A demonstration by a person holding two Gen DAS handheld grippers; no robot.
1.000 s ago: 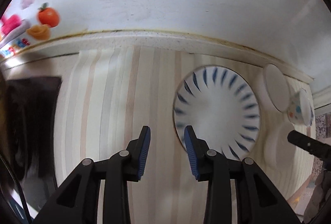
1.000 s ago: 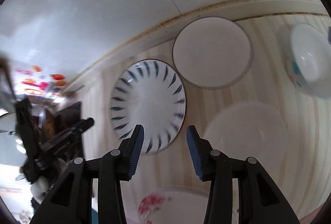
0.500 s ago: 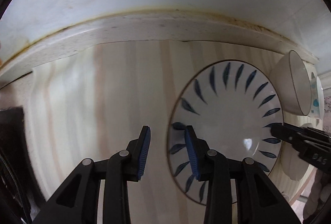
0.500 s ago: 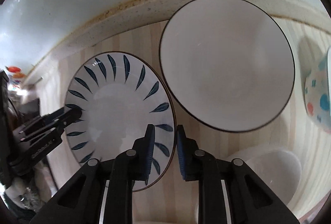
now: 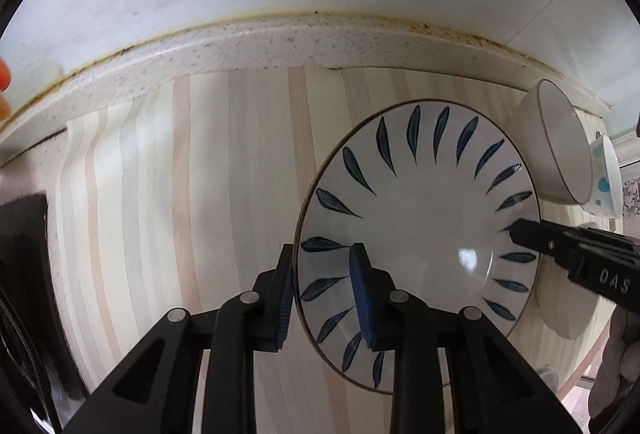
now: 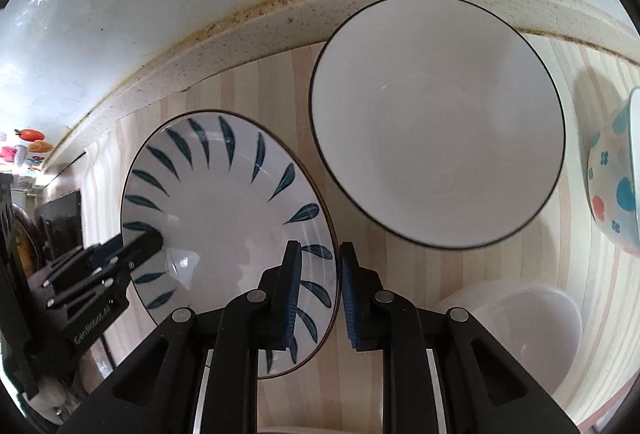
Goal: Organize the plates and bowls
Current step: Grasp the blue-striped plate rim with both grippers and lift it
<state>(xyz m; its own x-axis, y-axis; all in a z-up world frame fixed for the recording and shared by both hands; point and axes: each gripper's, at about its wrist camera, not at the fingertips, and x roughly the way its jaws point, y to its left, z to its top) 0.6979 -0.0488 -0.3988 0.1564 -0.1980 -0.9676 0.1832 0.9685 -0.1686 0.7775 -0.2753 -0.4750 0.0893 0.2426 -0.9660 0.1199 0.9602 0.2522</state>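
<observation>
Near the worktop's (image 5: 168, 193) back edge, both grippers, left (image 5: 322, 288) and right (image 6: 316, 294), are closing narrowly on the leaf-patterned plate's (image 5: 420, 218) opposite rims, needing an evenly level lift.

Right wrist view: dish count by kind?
Leaf-pattern plate: 1
White bowl with dark rim: 1
Spotted bowl: 1
Plain white dish, kind unclear: 1
Total: 4
</observation>
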